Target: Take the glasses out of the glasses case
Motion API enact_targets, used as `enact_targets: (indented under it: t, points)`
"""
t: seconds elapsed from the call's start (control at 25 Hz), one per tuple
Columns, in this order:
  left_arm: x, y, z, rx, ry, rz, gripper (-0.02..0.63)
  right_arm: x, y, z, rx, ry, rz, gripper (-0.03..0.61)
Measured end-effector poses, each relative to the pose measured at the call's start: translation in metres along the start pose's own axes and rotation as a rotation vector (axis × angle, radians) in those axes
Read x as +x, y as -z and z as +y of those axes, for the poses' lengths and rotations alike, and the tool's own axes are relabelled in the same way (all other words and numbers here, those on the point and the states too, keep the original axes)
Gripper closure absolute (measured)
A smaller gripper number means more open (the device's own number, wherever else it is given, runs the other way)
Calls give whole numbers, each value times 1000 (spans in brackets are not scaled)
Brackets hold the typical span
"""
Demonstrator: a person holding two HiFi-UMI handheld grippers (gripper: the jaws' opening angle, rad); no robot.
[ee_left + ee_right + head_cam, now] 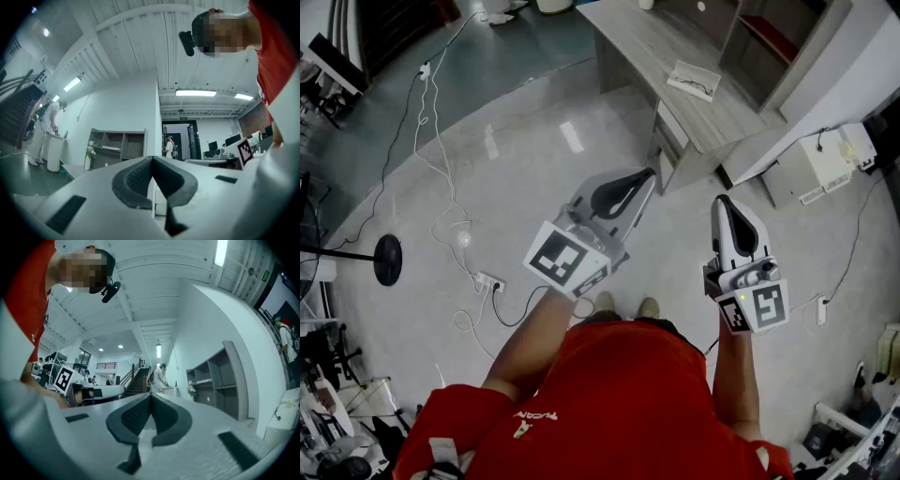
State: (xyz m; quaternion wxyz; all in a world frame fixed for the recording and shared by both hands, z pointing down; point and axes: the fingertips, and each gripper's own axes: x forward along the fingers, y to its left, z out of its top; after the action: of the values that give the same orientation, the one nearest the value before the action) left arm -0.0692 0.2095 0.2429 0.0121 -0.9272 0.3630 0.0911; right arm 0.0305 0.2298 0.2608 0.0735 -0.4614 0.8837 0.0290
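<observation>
A flat white case (694, 80) with a dark, thin thing lying on it, perhaps the glasses, sits on the grey wooden desk (712, 112) far ahead of me. I stand well back from it. My left gripper (649, 174) is held out in front of my chest, pointing towards the desk, its jaws shut and empty. My right gripper (722, 200) is beside it at the right, also shut with nothing between its pads. Seen in each gripper's own view, the dark pads of the left gripper (152, 158) and of the right gripper (151, 394) meet at the tip. Neither view shows the case.
White cables and a power strip (487, 280) lie on the polished floor at the left, near a black round stand base (387, 259). A shelf unit (769, 37) stands behind the desk and white equipment (834, 155) at the right. Other people stand far off in the gripper views.
</observation>
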Motion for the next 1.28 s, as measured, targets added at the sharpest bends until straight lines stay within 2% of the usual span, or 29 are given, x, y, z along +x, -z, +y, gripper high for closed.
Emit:
enact_targets:
  t: [0.72,1.28]
  points:
    - [-11,2,13,-21,-3,-20,604,5,7,3,31,17,4,574]
    - [-54,-4,68,-2,12,-29,604,42,21,41,7,45,7,574]
